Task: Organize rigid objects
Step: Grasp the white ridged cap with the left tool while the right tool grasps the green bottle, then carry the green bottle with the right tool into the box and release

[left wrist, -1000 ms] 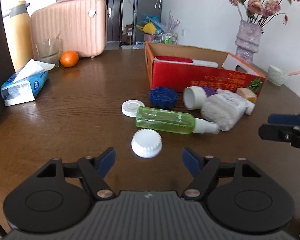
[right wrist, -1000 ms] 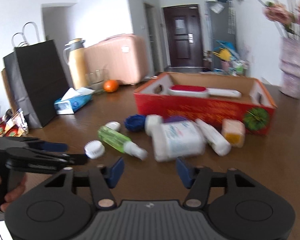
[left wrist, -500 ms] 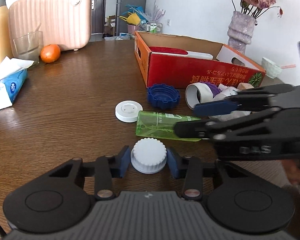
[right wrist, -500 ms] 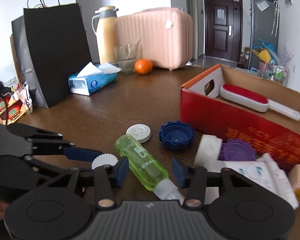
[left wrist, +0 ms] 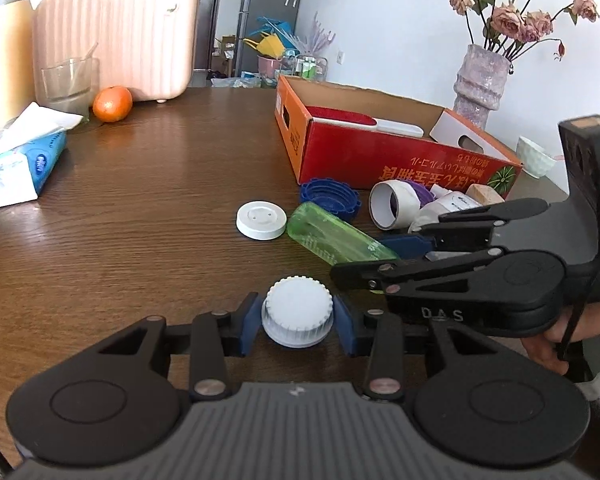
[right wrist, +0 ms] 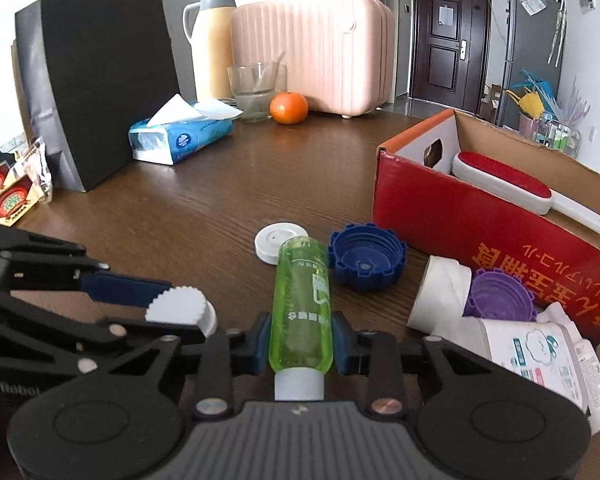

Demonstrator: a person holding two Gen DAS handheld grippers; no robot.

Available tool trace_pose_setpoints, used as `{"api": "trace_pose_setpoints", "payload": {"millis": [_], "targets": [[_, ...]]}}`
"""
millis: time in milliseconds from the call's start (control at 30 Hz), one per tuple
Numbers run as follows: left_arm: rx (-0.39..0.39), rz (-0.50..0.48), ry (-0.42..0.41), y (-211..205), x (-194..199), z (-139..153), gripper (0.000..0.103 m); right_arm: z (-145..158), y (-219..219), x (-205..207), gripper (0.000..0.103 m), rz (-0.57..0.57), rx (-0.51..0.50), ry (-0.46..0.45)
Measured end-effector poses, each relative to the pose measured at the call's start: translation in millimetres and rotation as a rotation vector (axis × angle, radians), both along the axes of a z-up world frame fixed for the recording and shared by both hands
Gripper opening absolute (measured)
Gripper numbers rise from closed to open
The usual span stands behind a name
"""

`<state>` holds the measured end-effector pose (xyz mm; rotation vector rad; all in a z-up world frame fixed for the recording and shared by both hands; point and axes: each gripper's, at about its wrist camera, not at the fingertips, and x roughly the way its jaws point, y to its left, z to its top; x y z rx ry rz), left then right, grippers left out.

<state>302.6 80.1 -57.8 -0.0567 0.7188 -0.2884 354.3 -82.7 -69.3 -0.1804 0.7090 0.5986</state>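
Note:
My left gripper (left wrist: 298, 320) is shut on a white ribbed cap (left wrist: 298, 311) on the brown table; the cap also shows in the right wrist view (right wrist: 180, 309). My right gripper (right wrist: 300, 343) is shut on a green spray bottle (right wrist: 301, 304) lying on the table, its white nozzle toward the camera; the bottle also shows in the left wrist view (left wrist: 332, 237). The right gripper reaches in from the right in the left wrist view (left wrist: 384, 258). A red cardboard box (right wrist: 480, 224) holds a red lint brush (right wrist: 512, 182).
A flat white lid (right wrist: 278, 240), a blue cap (right wrist: 366, 256), a white tape roll (right wrist: 440, 298), a purple cap (right wrist: 500, 298) and a white wipes pack (right wrist: 540, 356) lie before the box. Tissue pack (right wrist: 180, 138), orange (right wrist: 289, 108), glass, black bag (right wrist: 100, 76), pink case and vase (left wrist: 480, 80) stand behind.
My left gripper closed on the white ribbed cap. My right gripper came in from the right over the green bottle and closed on it.

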Motion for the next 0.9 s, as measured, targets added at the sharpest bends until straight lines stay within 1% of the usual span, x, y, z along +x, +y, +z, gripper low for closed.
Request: {"api": "trace_pose_setpoints", "payload": {"millis": [200,333,433,633,700,767,800,900], "targets": [[0.0,0.001,-0.036,-6.5,-20.2,15.5,0.04,18.0,-22.0,-30.7,0.03,-0.045,0.017,-0.056],[-0.002,-0.031,-0.059,-19.8,-33.2,25.8,0.04,25.2,-48.9,-59.2,0.03,-0.097,0.013,-0.074],[-0.003,-0.063,-0.07,-34.0,-41.1,30.3,0.04,26.6,-75.9,-87.4,0.03,-0.167,0.003,-0.09],[-0.015,-0.145,-0.087,-66.5,-51.5,37.2,0.04,23.2,-135.2,-140.1,0.03,-0.352,0.004,-0.099],[-0.016,-0.161,-0.088,-74.9,-53.1,37.4,0.04,18.4,-149.6,-151.5,0.03,-0.4,-0.02,-0.094],[-0.02,-0.174,-0.089,-81.8,-54.8,37.1,0.04,7.4,-158.5,-158.3,0.03,-0.432,-0.056,-0.065],[-0.022,-0.179,-0.088,-84.1,-55.7,36.3,0.04,1.9,-162.6,-159.6,0.03,-0.445,-0.057,-0.043],[-0.014,-0.181,-0.078,-88.0,-56.5,33.0,0.04,-1.5,-166.8,-158.0,0.03,-0.453,-0.035,-0.037]]}}
